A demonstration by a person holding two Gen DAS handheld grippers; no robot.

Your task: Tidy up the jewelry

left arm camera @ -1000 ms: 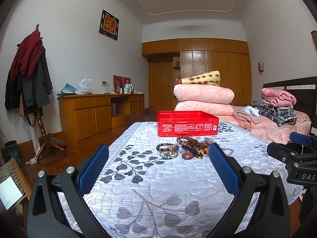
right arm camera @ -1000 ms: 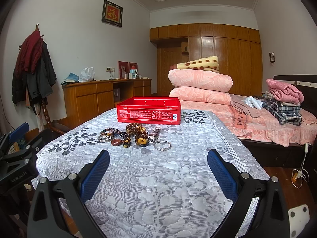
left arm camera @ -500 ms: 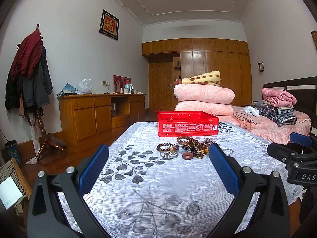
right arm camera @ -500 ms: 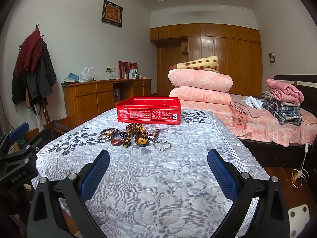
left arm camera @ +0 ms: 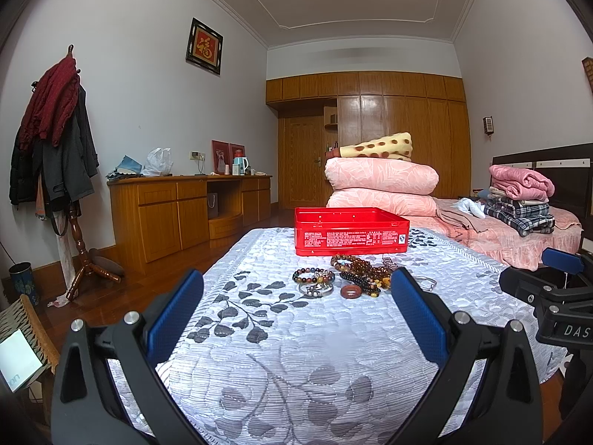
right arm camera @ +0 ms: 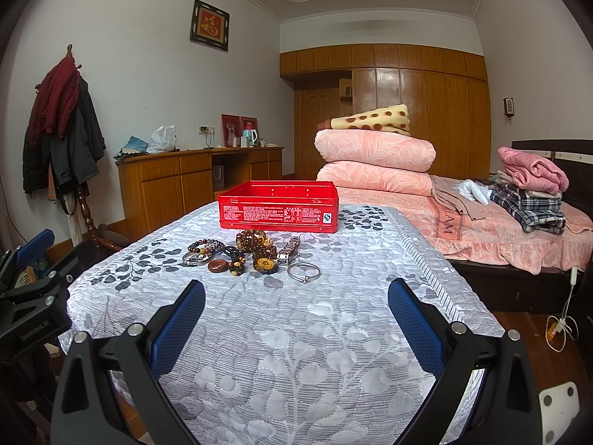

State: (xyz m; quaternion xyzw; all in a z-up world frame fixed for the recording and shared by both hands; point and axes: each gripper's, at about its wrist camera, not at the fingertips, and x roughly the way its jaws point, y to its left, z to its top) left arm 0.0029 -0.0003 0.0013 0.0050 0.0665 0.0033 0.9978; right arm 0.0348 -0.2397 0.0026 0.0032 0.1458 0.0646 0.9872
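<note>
Both claws, left claw [left arm camera: 296, 307] and right claw [right arm camera: 296, 315], are hovering wide open and empty over the table [right arm camera: 333, 352], seemingly lining up on the jewelry [right arm camera: 244, 254] lying heaped at twelve o'clock before the red box [right arm camera: 278, 205].

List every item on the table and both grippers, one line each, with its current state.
left gripper: open, empty, above the cloth.
right gripper: open, empty.
red tin: lidless, upright; inside hidden.
bead bracelets: heaped in front of the tin.
silver bangle: flat, apart from the heap.
watch: lying flat.
</note>
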